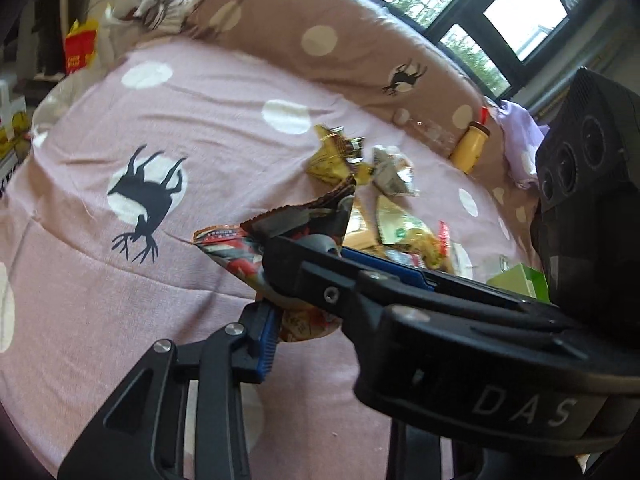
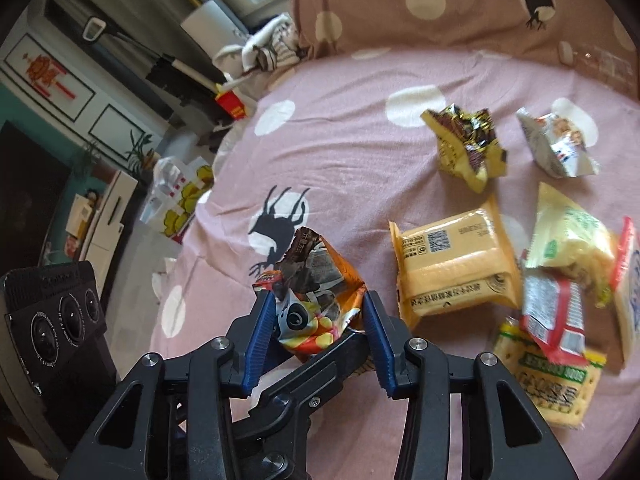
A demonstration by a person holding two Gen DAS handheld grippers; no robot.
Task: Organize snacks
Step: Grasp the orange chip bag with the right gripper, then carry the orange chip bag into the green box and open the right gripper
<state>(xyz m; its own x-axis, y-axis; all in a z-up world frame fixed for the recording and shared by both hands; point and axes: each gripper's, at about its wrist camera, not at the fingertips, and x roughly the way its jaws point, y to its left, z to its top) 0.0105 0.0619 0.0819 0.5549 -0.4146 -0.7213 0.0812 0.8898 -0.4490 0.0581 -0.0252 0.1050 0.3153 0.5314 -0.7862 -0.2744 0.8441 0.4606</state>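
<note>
Pink deer-print bedsheet [image 2: 340, 92] carries scattered snacks, while both the left tool [image 1: 276, 276] and right tool [image 2: 320, 328] pinch one light, crinkly, slippery orange snack packet [image 2: 316, 280], best gripped at its sealed edges.

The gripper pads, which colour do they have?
Blue, with fine ribs. The right wrist view shows the pads best, pressed on a snack packet.

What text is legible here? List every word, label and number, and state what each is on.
"DAS": on the black gripper housing.
Too small to read: the print and QR code on the yellow packet.
Blurred: the lettering on the green-edged cracker packet.
Crumpled, unreadable: the print on the orange snack packet.
Blurred: the yellow print on the red carton.
</note>
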